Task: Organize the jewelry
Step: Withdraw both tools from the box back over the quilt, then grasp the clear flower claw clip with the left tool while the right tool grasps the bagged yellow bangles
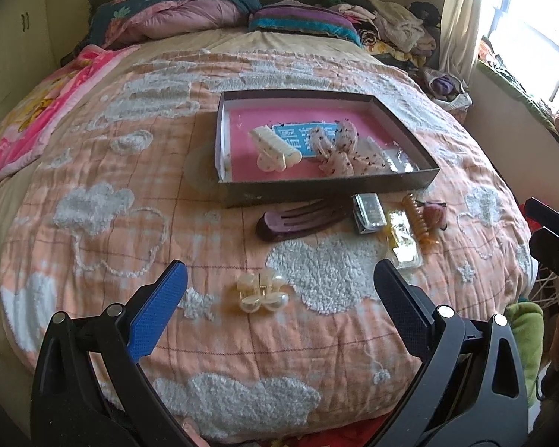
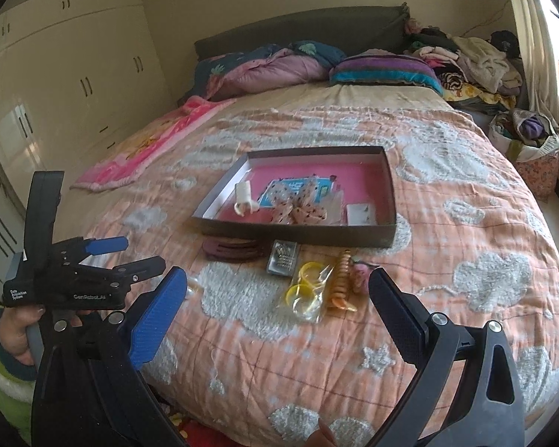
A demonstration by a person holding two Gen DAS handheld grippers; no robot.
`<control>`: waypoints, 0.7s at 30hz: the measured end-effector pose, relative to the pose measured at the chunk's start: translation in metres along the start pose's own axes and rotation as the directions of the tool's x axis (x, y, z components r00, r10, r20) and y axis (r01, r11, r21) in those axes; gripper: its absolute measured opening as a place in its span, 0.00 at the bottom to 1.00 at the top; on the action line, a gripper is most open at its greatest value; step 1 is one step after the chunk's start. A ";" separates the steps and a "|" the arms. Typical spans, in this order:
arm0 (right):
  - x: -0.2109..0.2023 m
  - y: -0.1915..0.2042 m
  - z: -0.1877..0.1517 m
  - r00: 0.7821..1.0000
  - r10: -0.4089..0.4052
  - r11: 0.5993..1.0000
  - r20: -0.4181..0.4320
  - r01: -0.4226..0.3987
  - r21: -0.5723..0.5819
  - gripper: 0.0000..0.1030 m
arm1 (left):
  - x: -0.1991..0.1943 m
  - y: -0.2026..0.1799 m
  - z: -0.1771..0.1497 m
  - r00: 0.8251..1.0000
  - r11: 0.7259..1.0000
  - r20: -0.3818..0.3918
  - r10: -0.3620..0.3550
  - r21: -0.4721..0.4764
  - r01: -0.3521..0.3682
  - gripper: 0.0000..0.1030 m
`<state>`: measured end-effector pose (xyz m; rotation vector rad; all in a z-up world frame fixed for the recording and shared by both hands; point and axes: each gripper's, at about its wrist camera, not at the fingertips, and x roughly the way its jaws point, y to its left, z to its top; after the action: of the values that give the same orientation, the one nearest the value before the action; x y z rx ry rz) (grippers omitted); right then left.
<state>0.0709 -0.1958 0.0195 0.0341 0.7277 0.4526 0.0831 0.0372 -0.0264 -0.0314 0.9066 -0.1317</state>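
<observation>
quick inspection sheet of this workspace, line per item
surface: bed quilt, peach with white clouds
job's things: open box holds a cream clip and dotted bows; pearl clip, dark comb clip, silver packet, bagged yellow rings and orange spiral tie lie on the quilt outside it
clutter: clothes pile beside the pillows
grippers: left claw open over the pearl clip; right claw open, empty
cables: nothing seen
surroundings: wardrobe, window
</observation>
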 end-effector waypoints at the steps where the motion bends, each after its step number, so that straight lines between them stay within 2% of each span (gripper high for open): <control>1: 0.002 0.001 -0.001 1.000 0.002 1.000 -0.004 -0.002 -0.003 0.95 | 0.001 0.001 -0.001 1.000 1.000 -0.003 0.001 0.000 -0.001 0.91; 16: 0.047 0.000 -0.023 0.994 0.019 1.000 -0.111 -0.017 0.026 0.94 | 0.035 0.017 -0.027 0.997 1.000 -0.072 -0.011 0.004 0.011 0.91; 21: 0.069 -0.009 -0.032 0.987 0.005 0.998 -0.161 0.004 0.056 0.81 | 0.050 0.018 -0.032 0.995 1.000 -0.094 -0.021 0.002 0.021 0.84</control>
<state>0.0984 -0.1794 -0.0501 0.0507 0.8990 0.4392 0.0899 0.0496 -0.0868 -0.0326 1.0006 -0.1550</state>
